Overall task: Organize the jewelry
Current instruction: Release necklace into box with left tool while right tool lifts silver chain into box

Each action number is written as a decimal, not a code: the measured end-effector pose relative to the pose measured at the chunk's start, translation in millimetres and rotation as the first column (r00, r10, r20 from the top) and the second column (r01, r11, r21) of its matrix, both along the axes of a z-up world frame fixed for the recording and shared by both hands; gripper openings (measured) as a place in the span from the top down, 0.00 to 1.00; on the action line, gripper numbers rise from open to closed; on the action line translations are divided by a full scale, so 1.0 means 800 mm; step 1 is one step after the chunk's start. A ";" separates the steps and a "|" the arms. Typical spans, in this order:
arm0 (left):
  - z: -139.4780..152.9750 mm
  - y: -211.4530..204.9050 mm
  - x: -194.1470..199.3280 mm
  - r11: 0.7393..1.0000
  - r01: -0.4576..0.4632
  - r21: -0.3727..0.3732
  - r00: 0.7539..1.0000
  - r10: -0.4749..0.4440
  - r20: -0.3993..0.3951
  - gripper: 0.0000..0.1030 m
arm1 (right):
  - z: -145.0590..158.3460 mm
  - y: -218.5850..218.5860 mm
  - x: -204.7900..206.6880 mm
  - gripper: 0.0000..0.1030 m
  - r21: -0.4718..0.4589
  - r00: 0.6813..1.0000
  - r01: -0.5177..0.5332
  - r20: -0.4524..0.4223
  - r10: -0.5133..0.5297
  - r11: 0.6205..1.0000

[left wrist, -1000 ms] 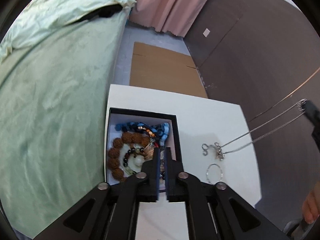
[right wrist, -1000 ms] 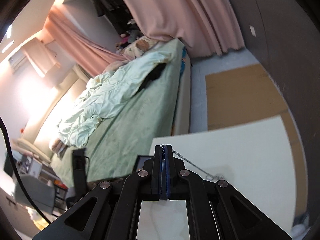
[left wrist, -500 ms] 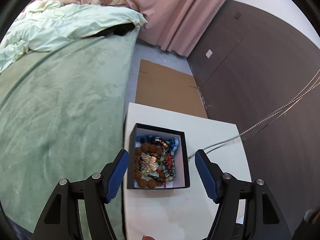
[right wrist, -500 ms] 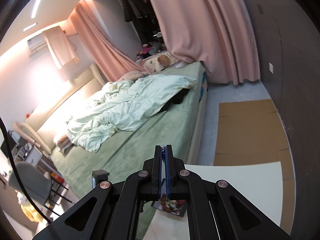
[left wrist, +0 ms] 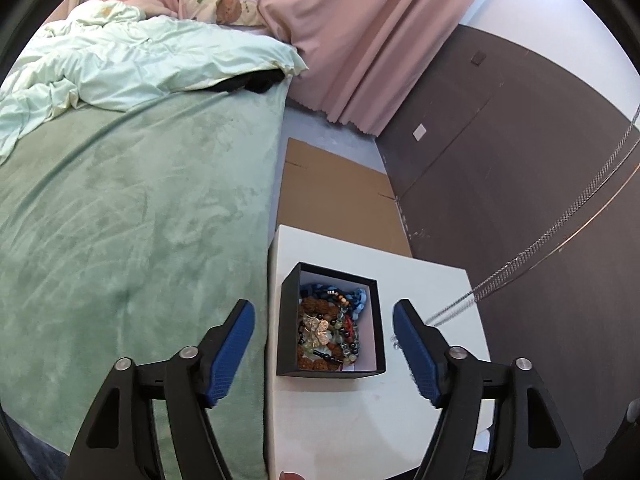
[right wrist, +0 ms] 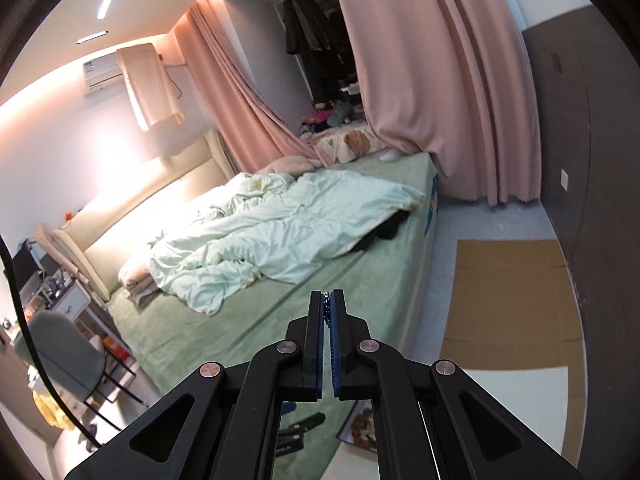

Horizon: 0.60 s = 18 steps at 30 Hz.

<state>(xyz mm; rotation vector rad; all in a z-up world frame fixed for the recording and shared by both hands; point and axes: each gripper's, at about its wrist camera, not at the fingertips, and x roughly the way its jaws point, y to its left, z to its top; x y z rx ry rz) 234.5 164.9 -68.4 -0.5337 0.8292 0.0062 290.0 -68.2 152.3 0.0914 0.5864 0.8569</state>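
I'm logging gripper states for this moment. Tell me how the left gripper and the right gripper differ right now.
The left gripper is spread wide open and holds nothing; the right gripper is shut on the silver chain. The left gripper hangs over the black jewelry box on the white table, looking down; the right gripper is raised, looking out across the bed. Both have black arms and blue pads.

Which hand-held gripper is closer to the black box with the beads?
Left. The left hand-held gripper hangs open right above the box; the right hand-held gripper is raised off to the side, pinching the chain.
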 end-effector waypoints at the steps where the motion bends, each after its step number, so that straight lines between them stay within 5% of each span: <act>1: 0.002 0.002 -0.001 1.000 -0.001 -0.005 1.000 0.001 0.005 0.22 | 0.004 0.003 -0.003 0.96 0.005 1.000 -0.006 0.005 0.006 1.000; 7: 0.004 0.015 -0.011 1.000 -0.018 -0.004 1.000 0.018 0.016 0.16 | -0.004 0.022 -0.005 0.96 0.012 0.999 -0.041 -0.008 0.041 0.999; 18: -0.016 0.048 -0.030 0.996 -0.075 -0.045 0.997 0.074 -0.009 0.16 | -0.132 0.064 0.023 0.96 -0.113 0.983 -0.061 -0.181 0.040 0.992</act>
